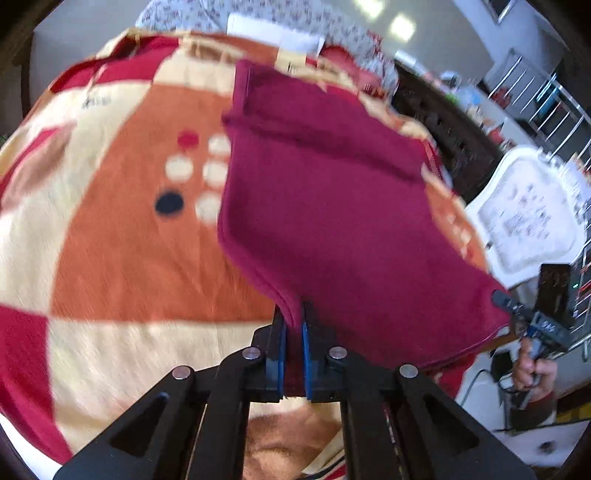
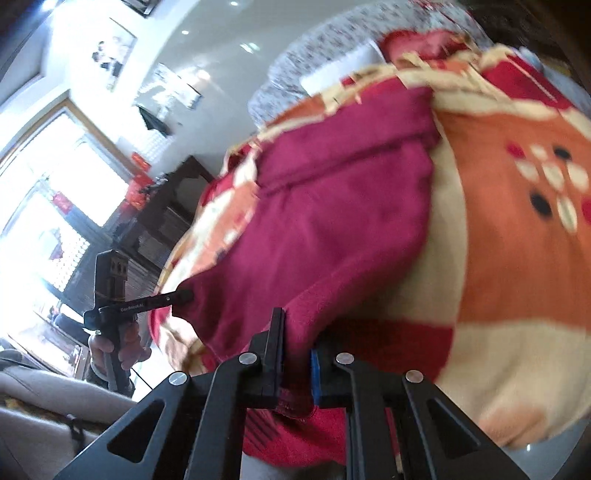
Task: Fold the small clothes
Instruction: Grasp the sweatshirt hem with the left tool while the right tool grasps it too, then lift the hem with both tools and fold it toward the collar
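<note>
Left gripper: the left gripper points down and forward over the blanket, its jaws clamped on the near edge of the magenta garment; a strip of the cloth runs back between its blue pads.
Right gripper: the right gripper has its jaws pinched tight on another near corner of the same garment, and a bunch of fabric hangs out under the pads.
Other hand, left view: the right gripper bites the garment's far right corner, with a hand wrapped round its handle below.
Other hand, right view: the left gripper grips the garment's left corner, with a hand closed on its upright grip.
Writing: white lettering runs along that black finger bar, too blurred to read with certainty.
Garment: soft, fleecy magenta knit with a stitched band across its far end; its near edge is lifted off the blanket between the two grippers, and its far part lies on the blanket.
Blanket: the blanket is plush, in orange, cream and red blocks, with a cluster of cream, red and dark dots just left of the garment.
Beyond the blanket: a flower-print cloth lies at its far edge.
</note>
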`<state>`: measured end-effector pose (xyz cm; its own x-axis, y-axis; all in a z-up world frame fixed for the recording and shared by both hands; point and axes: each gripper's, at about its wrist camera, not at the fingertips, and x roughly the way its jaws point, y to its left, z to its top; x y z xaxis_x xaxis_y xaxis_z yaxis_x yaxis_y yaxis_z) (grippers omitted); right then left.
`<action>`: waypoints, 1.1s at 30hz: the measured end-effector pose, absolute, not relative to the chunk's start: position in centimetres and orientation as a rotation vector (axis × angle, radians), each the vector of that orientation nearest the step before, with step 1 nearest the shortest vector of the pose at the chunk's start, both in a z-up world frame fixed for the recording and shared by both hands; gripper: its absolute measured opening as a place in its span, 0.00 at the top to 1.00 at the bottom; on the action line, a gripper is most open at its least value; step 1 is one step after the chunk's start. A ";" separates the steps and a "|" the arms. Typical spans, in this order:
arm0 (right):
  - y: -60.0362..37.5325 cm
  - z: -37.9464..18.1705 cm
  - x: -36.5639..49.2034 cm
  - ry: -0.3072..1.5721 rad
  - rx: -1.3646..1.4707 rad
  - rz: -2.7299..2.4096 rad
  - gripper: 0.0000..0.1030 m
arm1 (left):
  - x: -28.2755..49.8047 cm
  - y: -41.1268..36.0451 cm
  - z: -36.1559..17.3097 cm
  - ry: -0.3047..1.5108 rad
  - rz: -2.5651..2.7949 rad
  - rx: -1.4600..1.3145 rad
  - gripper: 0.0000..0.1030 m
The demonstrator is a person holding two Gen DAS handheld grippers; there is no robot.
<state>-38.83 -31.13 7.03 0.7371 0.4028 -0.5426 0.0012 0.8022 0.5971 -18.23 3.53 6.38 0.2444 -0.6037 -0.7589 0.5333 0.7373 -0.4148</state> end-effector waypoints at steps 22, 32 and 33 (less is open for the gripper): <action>-47.5 8.9 -9.9 0.644 0.683 -0.021 0.86 | 8.7 -12.6 11.8 0.864 -0.531 -0.077 0.93; -50.9 10.8 -14.7 0.492 0.781 0.001 0.33 | 9.7 -8.4 13.2 0.801 -0.505 -0.213 0.28; -49.8 11.3 -14.6 0.514 0.721 0.004 0.37 | 9.5 -8.6 13.7 0.797 -0.539 -0.198 0.28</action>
